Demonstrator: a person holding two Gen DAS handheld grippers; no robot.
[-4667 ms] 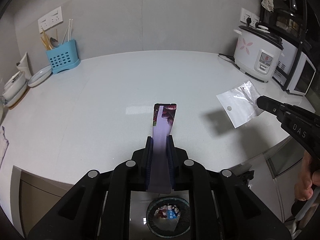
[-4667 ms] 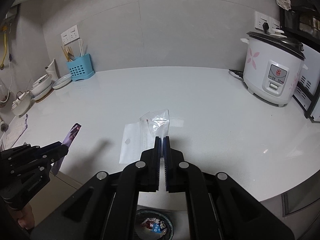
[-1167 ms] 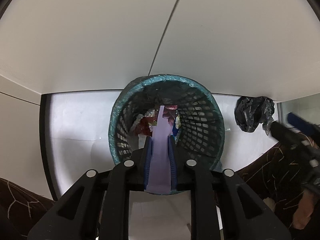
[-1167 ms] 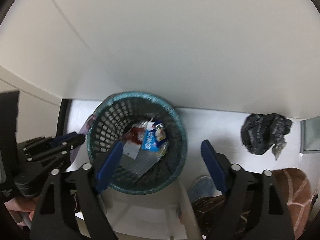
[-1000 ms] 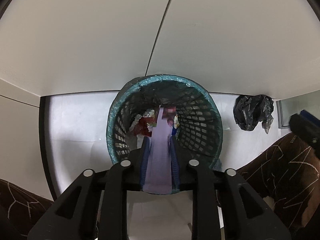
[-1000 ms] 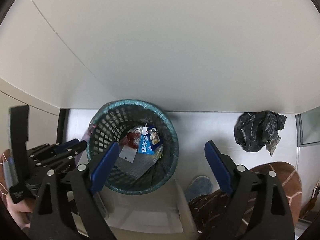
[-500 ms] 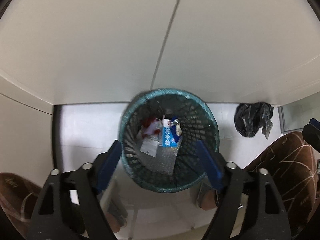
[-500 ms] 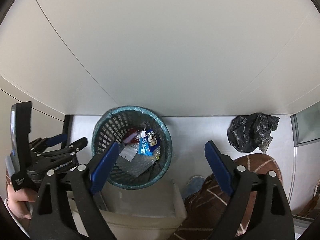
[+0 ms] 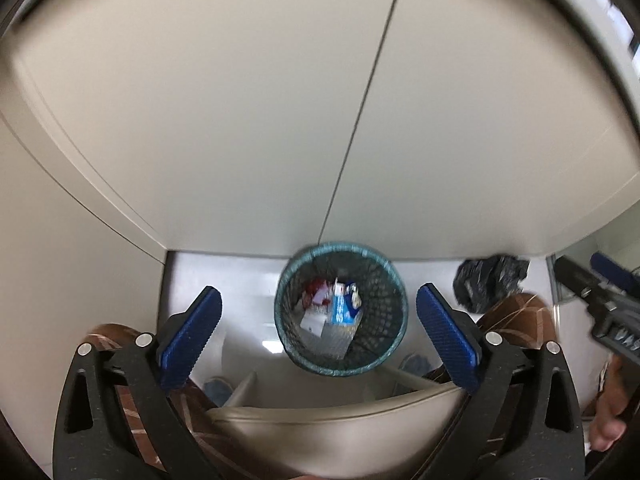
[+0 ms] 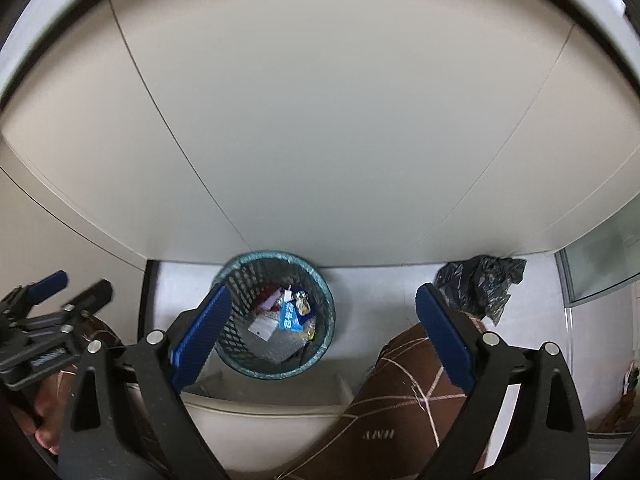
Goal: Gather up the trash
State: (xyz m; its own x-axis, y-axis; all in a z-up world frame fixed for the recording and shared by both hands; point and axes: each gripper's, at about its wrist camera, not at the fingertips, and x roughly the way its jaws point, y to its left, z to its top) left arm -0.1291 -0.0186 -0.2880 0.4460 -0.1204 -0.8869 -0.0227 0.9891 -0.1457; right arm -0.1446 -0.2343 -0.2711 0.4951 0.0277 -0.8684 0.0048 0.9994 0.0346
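Note:
A teal mesh waste basket (image 9: 384, 344) (image 10: 276, 255) stands on the floor against the white cabinet, far below both grippers. Inside lie a blue milk carton (image 9: 340, 308) (image 10: 290, 316), a clear plastic bag (image 9: 314, 322) (image 10: 262, 328) and a pale purple wrapper (image 9: 320, 298). My left gripper (image 9: 318, 291) hangs high over the basket, its jaws opening wide with nothing between them. My right gripper (image 10: 324, 291) is likewise high up, its jaws opening and empty. Each gripper shows at the edge of the other's view: the right gripper (image 9: 600, 292) and the left gripper (image 10: 52, 300).
A crumpled black plastic bag (image 9: 492, 280) (image 10: 480, 284) lies on the floor right of the basket. White cabinet doors (image 9: 240, 120) fill the upper view. The person's brown patterned trouser leg (image 10: 420, 380) and a beige edge (image 9: 320, 424) are below. A glass panel (image 10: 600, 264) is at right.
The left gripper opened and let go of the purple wrapper, which now lies in the basket. Both grippers rose well above the basket, which looks much smaller.

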